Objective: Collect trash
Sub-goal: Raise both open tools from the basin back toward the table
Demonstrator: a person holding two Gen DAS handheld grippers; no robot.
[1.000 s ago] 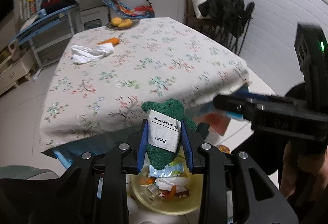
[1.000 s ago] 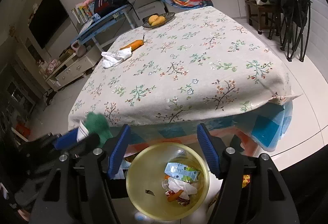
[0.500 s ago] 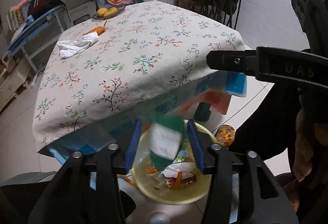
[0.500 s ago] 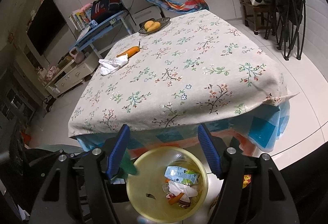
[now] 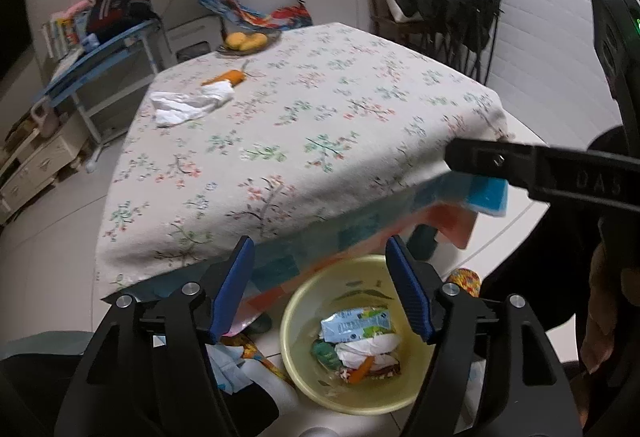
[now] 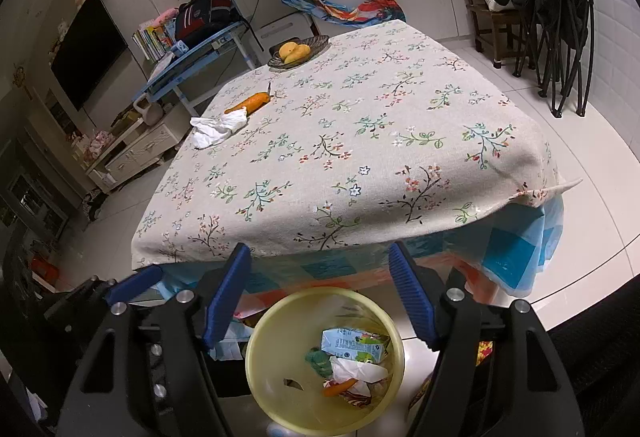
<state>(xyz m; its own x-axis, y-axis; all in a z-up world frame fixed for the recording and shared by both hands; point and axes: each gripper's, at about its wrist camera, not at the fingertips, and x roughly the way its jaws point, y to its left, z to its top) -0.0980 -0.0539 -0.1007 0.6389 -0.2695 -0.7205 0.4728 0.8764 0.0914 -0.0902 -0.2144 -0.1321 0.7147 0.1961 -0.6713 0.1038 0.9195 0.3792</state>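
Note:
A yellow trash bin stands on the floor below the table's near edge. It holds a green cloth, a blue-green carton, white tissue and a carrot piece. My left gripper is open and empty above the bin. My right gripper is open and empty above the bin too; its arm crosses the left wrist view. On the table lie a crumpled white tissue and a carrot at the far left.
The table has a floral cloth over a blue-and-orange one. A plate of yellow fruit sits at the far edge. Folded black chairs stand to the right, a blue shelf to the left.
My left gripper opened and the green cloth with its white label dropped into the bin. The right gripper stayed open above the bin.

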